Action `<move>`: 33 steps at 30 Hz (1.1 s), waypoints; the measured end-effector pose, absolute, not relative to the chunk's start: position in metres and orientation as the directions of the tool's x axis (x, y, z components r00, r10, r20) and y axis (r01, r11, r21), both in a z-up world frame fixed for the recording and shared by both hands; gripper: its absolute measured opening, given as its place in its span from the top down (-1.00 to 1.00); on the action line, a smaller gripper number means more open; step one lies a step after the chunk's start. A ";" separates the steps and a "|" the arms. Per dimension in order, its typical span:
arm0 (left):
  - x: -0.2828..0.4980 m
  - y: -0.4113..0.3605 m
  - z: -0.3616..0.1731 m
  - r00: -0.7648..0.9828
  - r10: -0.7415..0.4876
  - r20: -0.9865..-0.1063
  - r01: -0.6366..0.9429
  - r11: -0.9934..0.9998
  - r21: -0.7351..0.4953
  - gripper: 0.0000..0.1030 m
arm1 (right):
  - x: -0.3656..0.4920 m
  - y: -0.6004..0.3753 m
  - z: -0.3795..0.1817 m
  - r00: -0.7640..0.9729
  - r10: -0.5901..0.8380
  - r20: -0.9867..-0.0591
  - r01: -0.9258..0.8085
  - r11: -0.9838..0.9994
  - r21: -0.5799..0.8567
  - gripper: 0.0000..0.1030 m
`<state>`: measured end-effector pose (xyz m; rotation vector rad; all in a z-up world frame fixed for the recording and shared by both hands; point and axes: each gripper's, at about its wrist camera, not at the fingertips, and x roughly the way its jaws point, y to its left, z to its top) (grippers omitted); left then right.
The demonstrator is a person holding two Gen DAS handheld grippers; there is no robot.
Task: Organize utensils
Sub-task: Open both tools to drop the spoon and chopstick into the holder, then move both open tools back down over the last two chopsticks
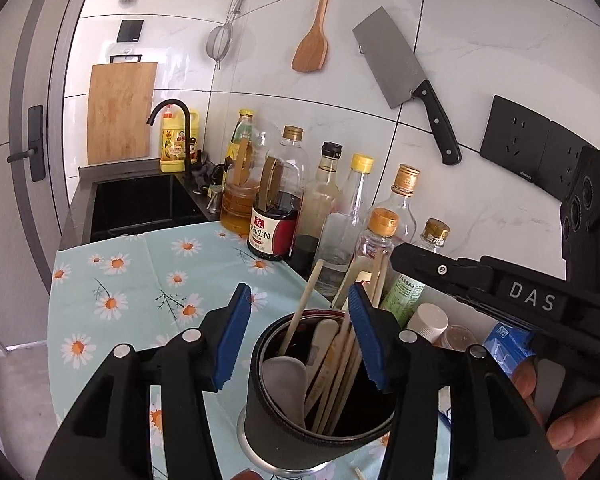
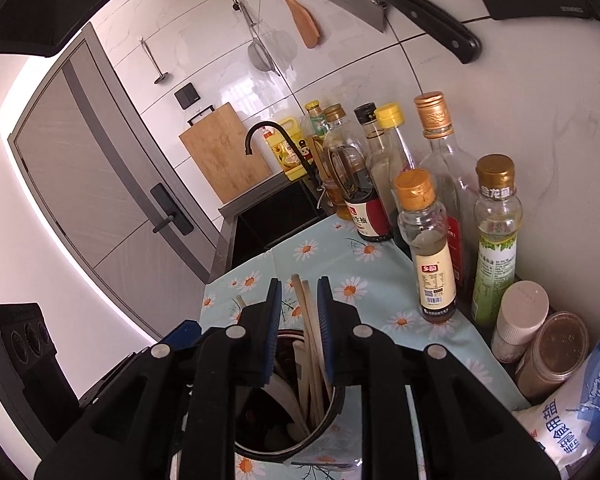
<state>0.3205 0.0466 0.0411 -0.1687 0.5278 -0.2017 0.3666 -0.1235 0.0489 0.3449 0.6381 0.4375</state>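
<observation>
A dark cylindrical utensil holder (image 1: 284, 412) stands on the daisy-print cloth (image 1: 140, 276). It holds several wooden chopsticks (image 1: 300, 316), a white spoon (image 1: 286, 376) and a pale spatula. My left gripper (image 1: 298, 308) is open, its blue pads either side of the holder's rim. My right gripper (image 2: 299, 300) is just above the holder (image 2: 324, 416), its pads narrowly apart around a pair of chopsticks (image 2: 306, 308) that stand in the holder. Whether the pads touch them is unclear. The right gripper's body also shows in the left wrist view (image 1: 500, 296).
Several sauce and oil bottles (image 1: 276, 208) line the wall behind the holder. Jars (image 2: 520, 320) and a salt bag (image 2: 572, 420) sit at the right. A black sink (image 1: 140, 208) with faucet lies beyond the cloth. A cleaver (image 1: 404, 80), wooden spatula (image 1: 312, 36) and strainer hang on the tiles.
</observation>
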 end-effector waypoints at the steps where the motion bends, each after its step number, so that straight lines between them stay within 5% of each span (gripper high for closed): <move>1: 0.318 0.047 0.042 0.848 -0.226 -0.479 0.143 0.969 -0.203 0.05 | 0.365 -0.126 0.050 0.720 0.488 -0.494 -0.280 0.855 0.436 0.61; 17: 0.275 0.052 0.072 0.855 -0.258 -0.450 0.164 0.957 -0.238 0.05 | 0.327 -0.152 0.081 0.704 0.552 -0.446 -0.331 0.811 0.482 0.49; 23: 0.241 0.060 0.084 0.857 -0.292 -0.425 0.178 0.941 -0.288 0.05 | 0.300 -0.158 0.094 0.672 0.580 -0.460 -0.372 0.802 0.467 0.16; 33: 0.185 0.066 0.064 0.831 -0.278 -0.482 0.140 0.943 -0.303 0.05 | 0.260 -0.165 0.078 0.612 0.562 -0.556 -0.386 0.826 0.411 -0.03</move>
